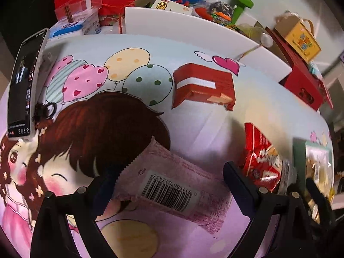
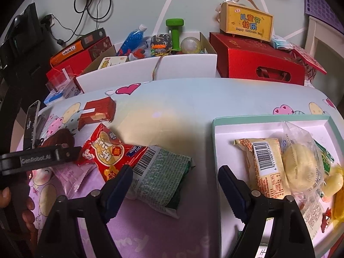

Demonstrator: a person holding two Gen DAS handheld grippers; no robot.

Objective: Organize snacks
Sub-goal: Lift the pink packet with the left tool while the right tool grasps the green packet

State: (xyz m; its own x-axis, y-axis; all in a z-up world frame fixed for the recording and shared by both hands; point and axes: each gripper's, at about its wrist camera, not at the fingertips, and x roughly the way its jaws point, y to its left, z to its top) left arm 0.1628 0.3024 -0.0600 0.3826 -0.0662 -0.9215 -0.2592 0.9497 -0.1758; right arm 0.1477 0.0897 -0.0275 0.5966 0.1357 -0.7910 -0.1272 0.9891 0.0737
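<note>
Each black claw (image 2: 175, 185) has blue-padded fingers (image 2: 117, 191) and silver screws.

Pink wrapper (image 1: 172, 185) barcode: 6 911988 013453. Yellow box (image 2: 247, 22): "Happy Children's Day". Left claw (image 2: 38, 159) body: "GenRobot.AI". Red packet (image 2: 107, 152): "GOOD LUCK".

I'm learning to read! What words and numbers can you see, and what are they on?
"6 911988 013453": pink snack pack barcode.
"GenRobot.AI": left gripper.
"GOOD LUCK": red snack bag.
"儿童节快乐" and "Happy Children's Day": yellow box.
Beige snack pack in tray: barcode digits blurred.
Green packet: print too small.
</note>
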